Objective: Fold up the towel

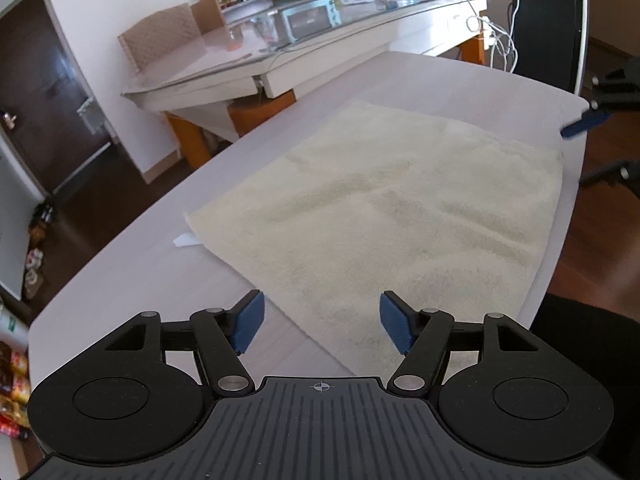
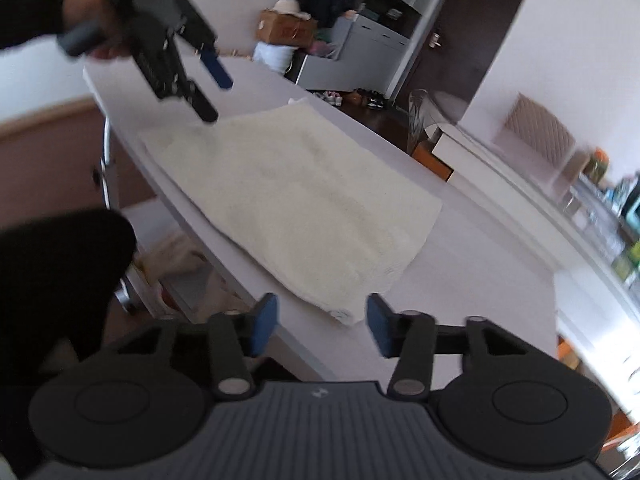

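Left wrist view: towel [image 1: 400, 208] flat on white table [image 1: 120, 280], cream, already folded to a rectangle, one long edge along the table's near rim. Left gripper [image 1: 322, 322] above the towel's near corner, jaws spread, nothing between the blue pads [image 1: 250, 322]; no contact with cloth visible. Right gripper [image 1: 582, 122] at far right edge, only a blue fingertip and black linkage showing, off the towel's far corner.

Right wrist view: right gripper [image 2: 322, 324] over the towel [image 2: 288, 200] corner at the table [image 2: 480, 272] edge, jaws apart, empty. Corner lies just ahead of the pads, not pinched. Left gripper [image 2: 214, 94] at top left, blurred, held by a hand [image 2: 108, 24] in a dark sleeve, fingers parted above the far end.
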The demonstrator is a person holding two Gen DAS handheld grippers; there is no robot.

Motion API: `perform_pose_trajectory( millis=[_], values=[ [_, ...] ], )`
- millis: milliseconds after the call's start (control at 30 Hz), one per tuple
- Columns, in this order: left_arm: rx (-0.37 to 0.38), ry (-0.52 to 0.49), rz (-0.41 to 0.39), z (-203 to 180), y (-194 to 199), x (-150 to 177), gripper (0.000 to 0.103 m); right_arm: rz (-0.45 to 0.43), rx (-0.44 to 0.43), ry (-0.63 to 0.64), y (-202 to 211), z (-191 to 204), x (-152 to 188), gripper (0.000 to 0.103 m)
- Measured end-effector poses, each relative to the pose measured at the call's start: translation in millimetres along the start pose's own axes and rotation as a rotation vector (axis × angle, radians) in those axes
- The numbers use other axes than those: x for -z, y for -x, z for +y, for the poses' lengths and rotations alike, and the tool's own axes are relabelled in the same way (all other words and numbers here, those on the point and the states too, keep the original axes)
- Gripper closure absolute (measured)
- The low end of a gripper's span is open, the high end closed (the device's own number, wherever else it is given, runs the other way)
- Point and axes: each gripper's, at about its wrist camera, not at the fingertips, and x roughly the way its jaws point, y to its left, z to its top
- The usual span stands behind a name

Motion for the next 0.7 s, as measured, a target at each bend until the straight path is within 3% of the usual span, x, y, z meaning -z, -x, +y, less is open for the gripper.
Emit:
perform_pose_trajectory(
  millis=[200,467,533,567,600,700],
  values=[
    [0.002,0.006,-0.001,-2,2,1,0.031,0.055,0.131,0.271,-4,23,10,0.057],
    [0.051,-0.056,-0.017,-6,7,4,0.03,0.041,0.151,0.423,-20,37,12,0.069],
    [0.071,-0.09,-0.029,-8,11,6,0.024,0.036,0.14,0.455,-24,40,10,0.07],
    [0.079,-0.104,-0.037,-9,13,8,0.023,0.037,0.134,0.47,-26,41,9,0.074],
    [0.09,-0.128,-0.047,-11,16,10,0.022,0.039,0.128,0.485,-28,42,8,0.088],
    [0.116,-0.229,-0.06,-21,22,18,0.017,0.046,0.111,0.483,-28,43,8,0.094]
  ],
)
